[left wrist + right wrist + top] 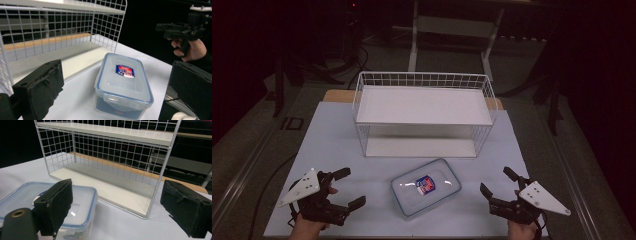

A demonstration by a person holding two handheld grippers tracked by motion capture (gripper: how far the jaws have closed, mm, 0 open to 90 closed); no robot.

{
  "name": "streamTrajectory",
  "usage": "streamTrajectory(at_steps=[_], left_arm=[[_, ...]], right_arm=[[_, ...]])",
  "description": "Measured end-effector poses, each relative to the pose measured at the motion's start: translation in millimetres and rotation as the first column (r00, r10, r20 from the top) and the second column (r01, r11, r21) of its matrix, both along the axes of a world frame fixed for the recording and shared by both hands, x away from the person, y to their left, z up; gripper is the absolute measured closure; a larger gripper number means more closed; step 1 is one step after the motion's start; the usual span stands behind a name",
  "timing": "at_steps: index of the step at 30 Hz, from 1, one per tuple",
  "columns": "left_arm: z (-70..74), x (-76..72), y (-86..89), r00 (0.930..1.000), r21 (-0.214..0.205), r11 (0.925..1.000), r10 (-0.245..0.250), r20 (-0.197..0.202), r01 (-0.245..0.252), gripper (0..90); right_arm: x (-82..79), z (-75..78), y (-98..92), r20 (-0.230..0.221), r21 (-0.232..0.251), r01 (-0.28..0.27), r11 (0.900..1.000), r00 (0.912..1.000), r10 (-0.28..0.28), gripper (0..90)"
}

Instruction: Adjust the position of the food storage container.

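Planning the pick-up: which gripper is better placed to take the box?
Probably left: the left gripper is open, with the box framed between its jaws. The right gripper, also open, points toward the rack.

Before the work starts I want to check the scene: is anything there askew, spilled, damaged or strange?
Nothing stands out. The clear plastic box with the blue-rimmed lid lies flat and closed on the white table, only turned a little against the table's edge. The white wire shelf rack stands upright behind it. Nothing is spilled or broken.
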State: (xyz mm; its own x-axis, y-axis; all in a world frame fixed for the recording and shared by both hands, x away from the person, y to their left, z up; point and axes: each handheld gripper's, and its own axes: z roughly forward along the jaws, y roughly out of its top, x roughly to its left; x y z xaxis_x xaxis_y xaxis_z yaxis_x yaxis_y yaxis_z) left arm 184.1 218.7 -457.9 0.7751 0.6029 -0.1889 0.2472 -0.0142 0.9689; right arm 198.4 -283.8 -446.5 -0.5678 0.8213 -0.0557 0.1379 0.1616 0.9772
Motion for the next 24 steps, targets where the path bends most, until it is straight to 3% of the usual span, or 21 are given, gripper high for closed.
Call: streamTrajectory(at_steps=[9,13,19,24], left_arm=[[8.7,-4.3,-3.8,0.9994,-0.023,0.9991,-0.035,0.008,0.035,0.0],[14.7,-6.4,-13.9,0.9958,-0.033,0.9953,-0.091,-0.005,0.091,0.0],[21.5,-8.2,-26.5,0.9912,-0.009,0.9912,-0.132,-0.01,0.132,3.9],[27.5,-5.0,-40.7,0.982,0.024,0.9822,-0.185,-0.037,0.186,11.2]], right_arm=[[0.0,1.6,3.0,-0.012,0.002,0.001,1.0,0.9999,-0.001,10.5],[-0.9,4.3,6.0,-0.009,0.011,-0.008,0.9999,0.9999,0.008,10.5],[-0.3,6.7,8.6,-0.006,0.027,0.017,0.9995,0.9998,-0.017,10.5],[0.1,7.0,9.5,-0.014,0.034,0.011,0.9994,0.9998,-0.011,10.5]])
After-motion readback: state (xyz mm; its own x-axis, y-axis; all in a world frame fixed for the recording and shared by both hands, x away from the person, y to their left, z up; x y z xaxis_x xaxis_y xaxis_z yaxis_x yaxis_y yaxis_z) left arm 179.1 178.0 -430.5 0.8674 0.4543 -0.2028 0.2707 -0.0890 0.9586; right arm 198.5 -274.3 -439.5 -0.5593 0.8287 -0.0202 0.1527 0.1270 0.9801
